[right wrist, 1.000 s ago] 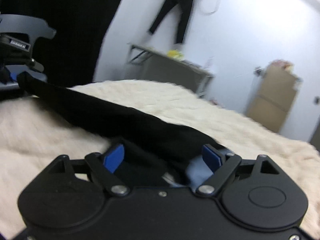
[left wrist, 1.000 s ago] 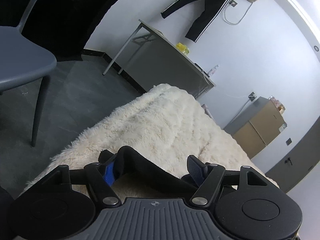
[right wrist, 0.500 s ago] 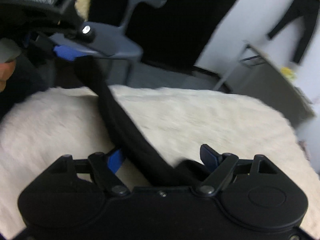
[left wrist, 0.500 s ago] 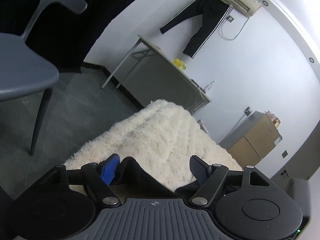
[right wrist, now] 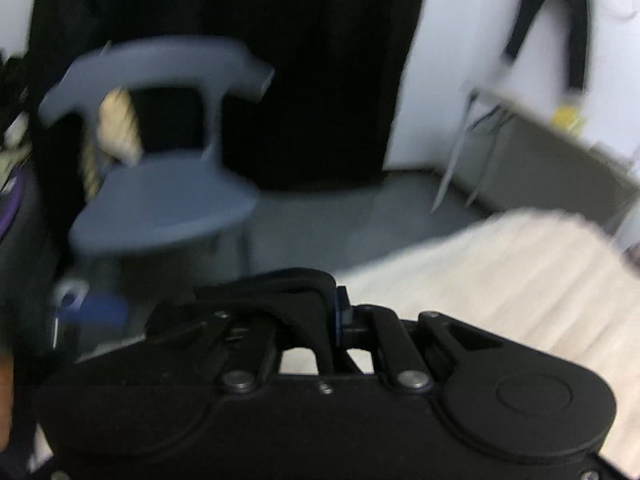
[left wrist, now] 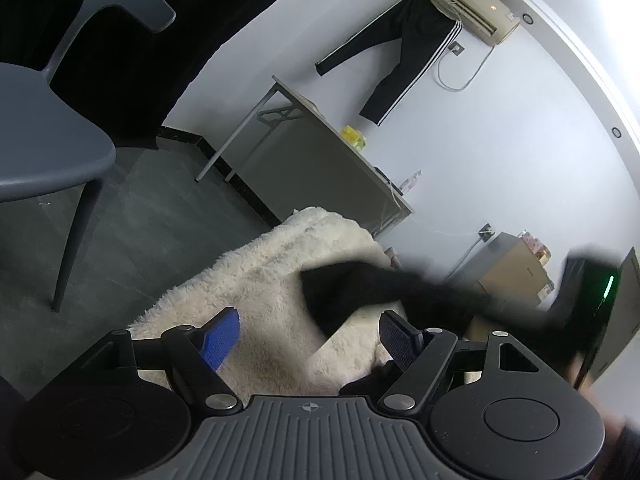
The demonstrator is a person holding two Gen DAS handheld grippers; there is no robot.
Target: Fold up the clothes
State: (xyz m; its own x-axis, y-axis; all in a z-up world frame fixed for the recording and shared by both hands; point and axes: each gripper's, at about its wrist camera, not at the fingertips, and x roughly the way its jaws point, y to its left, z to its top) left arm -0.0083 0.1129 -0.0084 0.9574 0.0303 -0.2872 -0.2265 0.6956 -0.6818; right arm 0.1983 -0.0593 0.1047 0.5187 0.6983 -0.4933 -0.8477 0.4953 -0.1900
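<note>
A black garment [left wrist: 340, 292] hangs blurred above the white fluffy blanket [left wrist: 272, 280] and stretches right toward the housing of my right gripper [left wrist: 580, 292], which shows a green light. My left gripper [left wrist: 308, 336] is open over the blanket, and its blue pads [left wrist: 222, 336] hold nothing. A bit of black cloth sits low beside its right finger. In the right wrist view, my right gripper [right wrist: 332, 308] has its jaws closing tight on a bunched fold of the black garment [right wrist: 280, 292]. That view is blurred by motion.
A grey plastic chair [left wrist: 48, 152] stands on the dark floor to the left, and it also shows as the chair [right wrist: 160, 200] ahead of the right gripper. Behind are a grey desk [left wrist: 320, 148], cardboard boxes [left wrist: 516, 276] and black trousers [left wrist: 404, 60] hanging from the air conditioner.
The black garment has left my left gripper's fingers and been pulled off to the right. My right gripper has shut on the cloth and swung up and leftward, toward the chair.
</note>
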